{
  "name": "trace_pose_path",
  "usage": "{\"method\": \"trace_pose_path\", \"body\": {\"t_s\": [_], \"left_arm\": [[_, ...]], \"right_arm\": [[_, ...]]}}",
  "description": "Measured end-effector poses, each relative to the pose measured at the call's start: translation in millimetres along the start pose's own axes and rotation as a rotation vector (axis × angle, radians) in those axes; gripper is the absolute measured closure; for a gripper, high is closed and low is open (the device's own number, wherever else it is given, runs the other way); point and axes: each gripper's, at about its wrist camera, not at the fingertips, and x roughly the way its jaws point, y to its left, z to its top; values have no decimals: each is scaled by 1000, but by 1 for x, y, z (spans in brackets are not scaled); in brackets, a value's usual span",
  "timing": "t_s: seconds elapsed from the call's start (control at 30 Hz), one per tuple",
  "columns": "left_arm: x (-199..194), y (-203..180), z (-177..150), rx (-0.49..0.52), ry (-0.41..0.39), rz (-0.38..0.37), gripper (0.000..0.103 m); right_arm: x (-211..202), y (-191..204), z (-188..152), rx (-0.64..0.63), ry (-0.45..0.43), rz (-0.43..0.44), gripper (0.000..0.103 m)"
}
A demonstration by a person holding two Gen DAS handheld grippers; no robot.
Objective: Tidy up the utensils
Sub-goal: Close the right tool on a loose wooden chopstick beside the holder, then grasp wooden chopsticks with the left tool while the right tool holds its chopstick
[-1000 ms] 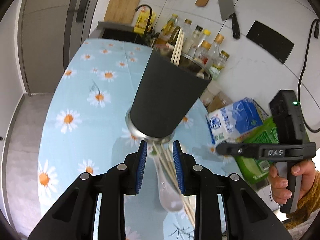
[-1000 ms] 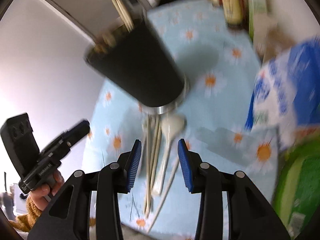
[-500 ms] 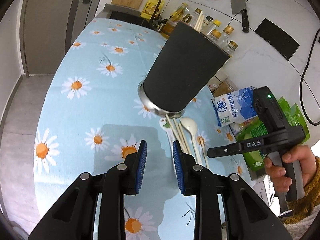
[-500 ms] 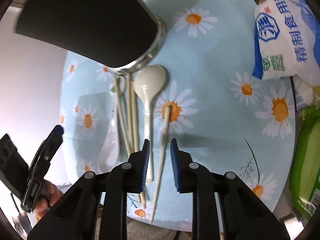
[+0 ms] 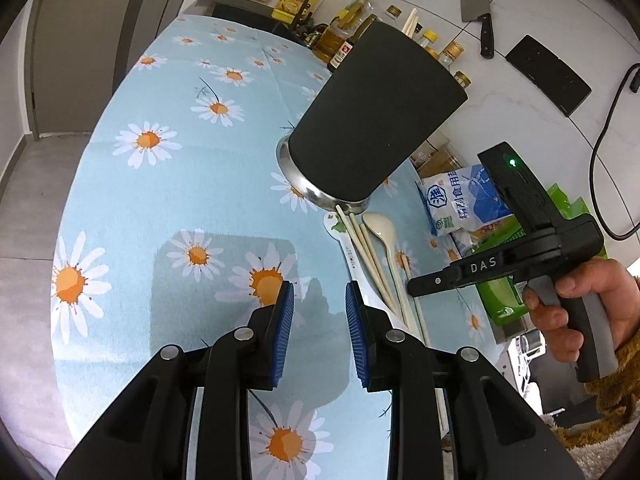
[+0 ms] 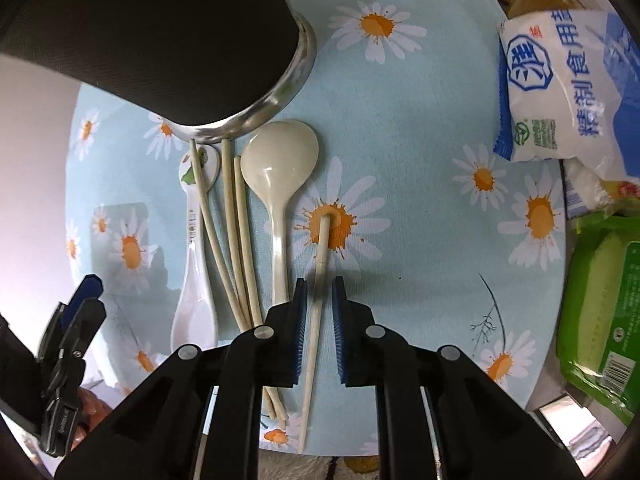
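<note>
The right gripper (image 6: 319,300) pointed down, jaws closing around a lone chopstick (image 6: 322,248) but not yet touching it. The left gripper (image 5: 319,316) hung part-open over bare cloth (image 5: 160,200). Spoons (image 6: 280,168) and chopsticks (image 6: 236,240) lay beyond. Only the left view showed chopsticks (image 5: 411,26) inside the holder (image 5: 376,116).

Left wrist cam looks slanting down over the daisy-print light blue tablecloth (image 5: 168,200) toward the white tiled wall. Right wrist cam points straight down, much closer. Both catch the tall black cylindrical utensil holder (image 5: 376,120) (image 6: 160,32) and loose pale wooden chopsticks (image 5: 372,256) (image 6: 236,240).
</note>
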Motion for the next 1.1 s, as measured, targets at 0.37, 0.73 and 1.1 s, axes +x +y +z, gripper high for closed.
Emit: {"method": "trace_pose_path", "body": {"t_s": [0.37,0.73,1.1], "left_arm": [[5,0,5,5,19,-31,77],[16,-23,19,38,55,-18,77],[50,-56,31,24,180,36,77]], "right_arm": [[6,27,5,-33,-17,-82,97],[-13,-7,-8,-72,-63,39,97],[-51,-44,-27,-103,-172,186,97]]}}
